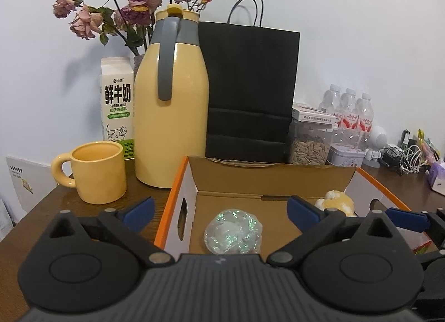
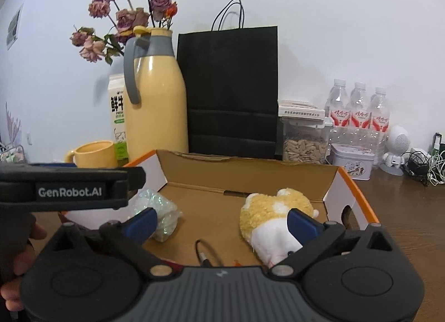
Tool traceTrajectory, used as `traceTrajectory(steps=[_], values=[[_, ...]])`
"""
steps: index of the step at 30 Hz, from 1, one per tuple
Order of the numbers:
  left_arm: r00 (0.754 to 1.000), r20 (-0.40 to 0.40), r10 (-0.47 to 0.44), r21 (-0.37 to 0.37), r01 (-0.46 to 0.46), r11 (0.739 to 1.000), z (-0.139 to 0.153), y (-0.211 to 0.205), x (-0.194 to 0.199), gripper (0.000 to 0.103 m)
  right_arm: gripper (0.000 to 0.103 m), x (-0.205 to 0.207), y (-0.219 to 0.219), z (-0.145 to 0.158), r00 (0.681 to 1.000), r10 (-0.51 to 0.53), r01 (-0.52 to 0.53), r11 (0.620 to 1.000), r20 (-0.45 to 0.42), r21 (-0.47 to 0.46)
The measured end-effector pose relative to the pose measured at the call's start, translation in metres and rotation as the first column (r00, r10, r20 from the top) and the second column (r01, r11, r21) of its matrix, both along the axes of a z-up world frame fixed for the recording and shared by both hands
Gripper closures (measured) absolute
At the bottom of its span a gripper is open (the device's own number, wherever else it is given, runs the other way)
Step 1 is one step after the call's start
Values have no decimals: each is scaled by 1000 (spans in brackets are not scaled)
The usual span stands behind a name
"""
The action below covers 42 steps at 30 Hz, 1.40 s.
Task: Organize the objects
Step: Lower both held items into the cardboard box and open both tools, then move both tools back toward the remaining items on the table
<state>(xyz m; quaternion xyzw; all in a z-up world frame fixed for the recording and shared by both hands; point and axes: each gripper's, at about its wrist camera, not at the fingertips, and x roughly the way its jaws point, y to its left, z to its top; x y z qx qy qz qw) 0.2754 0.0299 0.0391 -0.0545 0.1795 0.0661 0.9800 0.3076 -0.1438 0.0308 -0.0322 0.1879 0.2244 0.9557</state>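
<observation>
Left gripper (image 1: 221, 212): jaws spread wide, nothing between the pads; it hangs over the near edge of the cardboard box (image 1: 178, 182).

Crinkled plastic bundle (image 1: 233, 234): lies on the box floor, straight ahead of and just below the left gripper, centred between its open fingers. Roughly round, no clear long axis. The left hand is judged the nearer to it.

Right gripper (image 2: 221, 220): jaws equally wide, gripping nothing. Its right fingertip (image 2: 301, 223) overlaps the plush toy (image 2: 274, 212) in view; whether it touches cannot be told.

Plush toy: yellow and white, on the box floor toward the right wall, long axis running away from the right gripper and slightly right. The right hand is judged the nearer.

Both items already sit inside the box.

Beyond the box: yellow mug (image 1: 97, 171), yellow thermos (image 1: 171, 105), black paper bag (image 1: 250, 85).
</observation>
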Motion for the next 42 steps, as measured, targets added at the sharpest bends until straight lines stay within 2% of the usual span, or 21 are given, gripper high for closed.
traceTrajectory(steps=[7,19,26,31,38,42], values=[[1000,22,-9,-4,9,1000,5,-3,-9,0,0,-5,-4,6,1000,-10,10,1000,16,15],[995,89,-38,-3,39,999,26,-5,-53,0,0,-40,-26,23,996,-21,19,1000,85,16],[994,78,-72,24,70,997,25,-5,-80,0,0,-63,-49,24,994,-41,39,999,100,20],[995,50,-82,32,80,996,15,-3,-94,0,0,-76,-65,12,996,-59,60,998,68,-5],[997,-21,-77,42,78,996,-3,2,-106,0,0,-86,-79,-16,996,-78,74,992,-36,-105],[996,-46,-70,45,72,996,-9,4,-110,0,0,-86,-87,-25,991,-112,103,987,-70,-122]])
